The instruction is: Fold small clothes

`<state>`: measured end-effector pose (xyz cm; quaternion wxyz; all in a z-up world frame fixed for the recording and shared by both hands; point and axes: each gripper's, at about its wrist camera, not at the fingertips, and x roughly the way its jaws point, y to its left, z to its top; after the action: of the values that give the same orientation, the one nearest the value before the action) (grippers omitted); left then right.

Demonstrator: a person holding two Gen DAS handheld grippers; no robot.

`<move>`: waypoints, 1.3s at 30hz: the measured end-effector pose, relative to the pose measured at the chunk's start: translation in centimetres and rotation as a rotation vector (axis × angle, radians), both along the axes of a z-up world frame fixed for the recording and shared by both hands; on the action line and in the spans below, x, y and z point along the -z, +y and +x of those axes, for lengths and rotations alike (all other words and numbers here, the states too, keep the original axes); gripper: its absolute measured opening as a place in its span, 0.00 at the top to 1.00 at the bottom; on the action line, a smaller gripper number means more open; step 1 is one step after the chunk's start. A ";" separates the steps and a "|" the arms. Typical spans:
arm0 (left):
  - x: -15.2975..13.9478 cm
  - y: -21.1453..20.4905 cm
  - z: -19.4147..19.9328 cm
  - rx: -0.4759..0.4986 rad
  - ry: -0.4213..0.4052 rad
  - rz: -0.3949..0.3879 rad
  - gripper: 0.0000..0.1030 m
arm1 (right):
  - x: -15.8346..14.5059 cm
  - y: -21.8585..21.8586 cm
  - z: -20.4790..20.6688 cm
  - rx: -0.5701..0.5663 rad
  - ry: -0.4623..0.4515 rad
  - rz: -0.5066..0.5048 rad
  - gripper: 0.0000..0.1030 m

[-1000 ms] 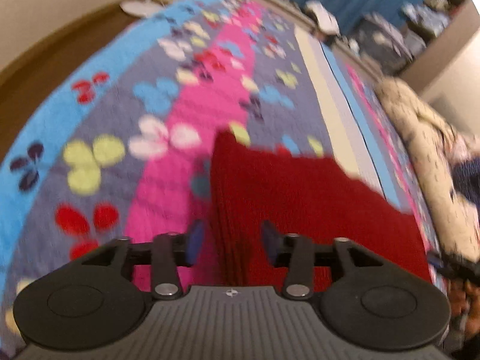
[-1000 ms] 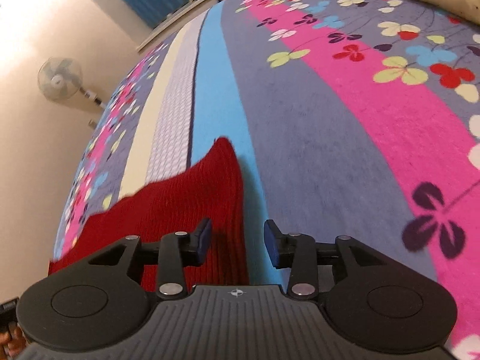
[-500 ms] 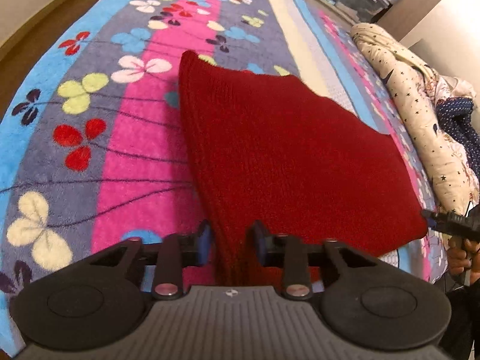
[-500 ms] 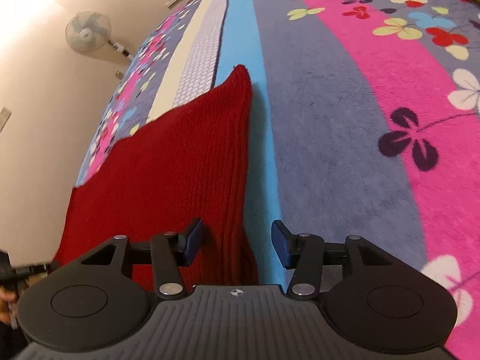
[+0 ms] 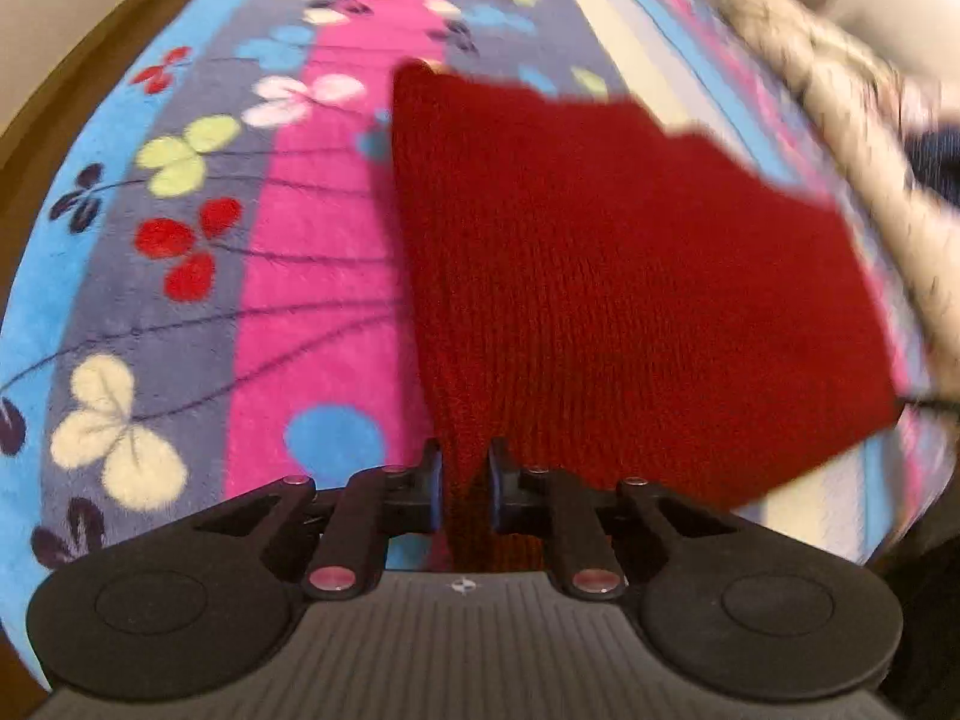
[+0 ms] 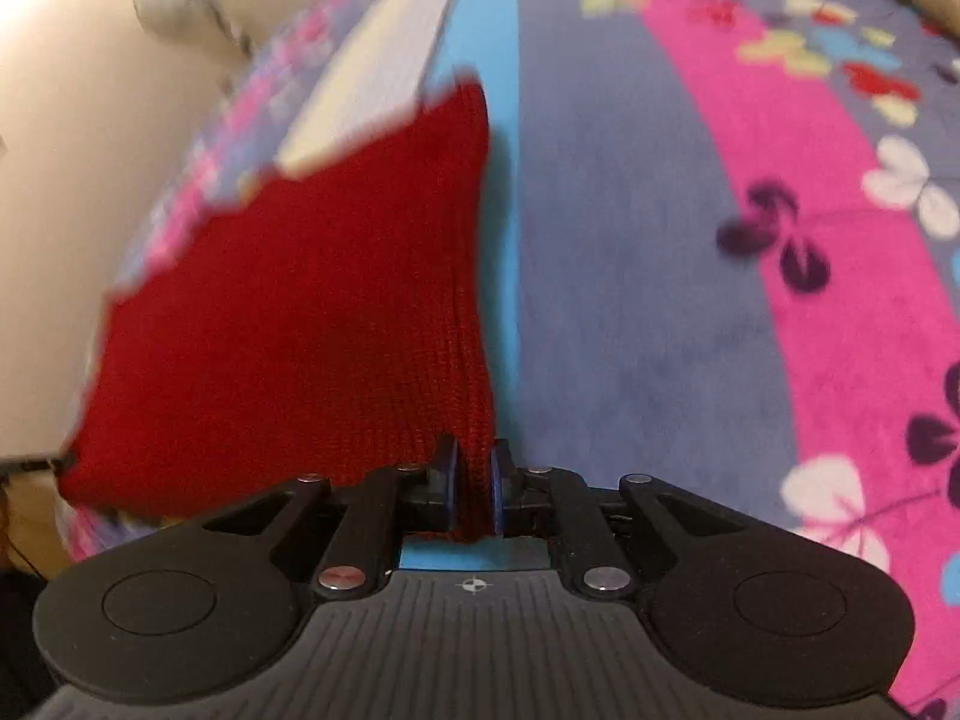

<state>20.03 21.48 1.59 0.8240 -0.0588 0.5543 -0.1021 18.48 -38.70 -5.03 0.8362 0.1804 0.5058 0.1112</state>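
Red knit fills the middle of the left wrist view: the cloth (image 5: 600, 276) lies on the blanket (image 5: 180, 276), stretching from the near edge away toward the far side, its left border running straight over the pink stripe. The left gripper (image 5: 465, 483) has its jaws pressed in on the cloth's near left corner, with a ridge of knit squeezed between the blue-lined fingers (image 5: 431, 480). The blanket is fleecy, striped in blue, grey and pink, with clover shapes in red, yellow-green, cream and dark purple. Along the right side a cream bundle (image 5: 840, 138) lies on the blanket, blurred, with something dark blue beside it that is too smeared to tell. The cloth's far and right edges are blurred as well.

In the right wrist view the same cloth (image 6: 312, 324) spreads to the left of centre, its right border standing up as a rolled edge over the light blue stripe. The right gripper (image 6: 474, 480) pinches the near right corner, jaws nearly together with only the knit between the fingers (image 6: 499, 480). To the right the blanket (image 6: 630, 300) shows grey and pink stripes with clovers. A pale wall (image 6: 72, 120) stands at the left, beyond the blanket's edge.
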 end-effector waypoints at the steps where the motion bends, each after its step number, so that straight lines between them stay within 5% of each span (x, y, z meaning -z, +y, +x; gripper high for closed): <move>1: -0.4 -0.3 -0.2 0.014 -0.023 0.014 0.82 | -0.4 0.2 -0.1 -0.007 -0.023 -0.006 0.89; 6: -3.6 0.0 -1.3 -0.008 -0.226 0.015 0.74 | -3.1 -0.4 -1.5 0.026 -0.177 0.011 0.84; 9: -4.3 -1.1 -1.8 0.042 -0.268 0.025 0.74 | -4.3 -0.6 -2.0 0.006 -0.259 0.054 0.84; 12: -3.4 -2.9 -1.6 0.119 -0.249 0.096 0.74 | -3.9 0.3 -1.4 -0.070 -0.275 0.038 0.83; 16: -0.4 -3.6 -1.3 0.136 -0.130 0.228 0.73 | -0.9 2.8 0.1 -0.155 -0.109 -0.141 0.81; 28: -1.0 -3.0 -1.6 0.119 -0.156 0.202 0.72 | -2.5 3.6 -0.5 -0.122 -0.204 -0.136 0.80; 35: -4.3 -3.6 -2.0 0.083 -0.352 0.137 0.68 | -3.8 3.6 -0.6 -0.101 -0.315 -0.086 0.69; 39: -4.2 -5.0 -1.0 0.123 -0.340 0.097 0.68 | -1.9 5.1 0.4 -0.153 -0.207 -0.200 0.68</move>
<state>18.99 16.49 5.82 0.8998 0.0332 0.4141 -0.1337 18.86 -33.57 -3.17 0.8867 0.0448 0.4378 0.1416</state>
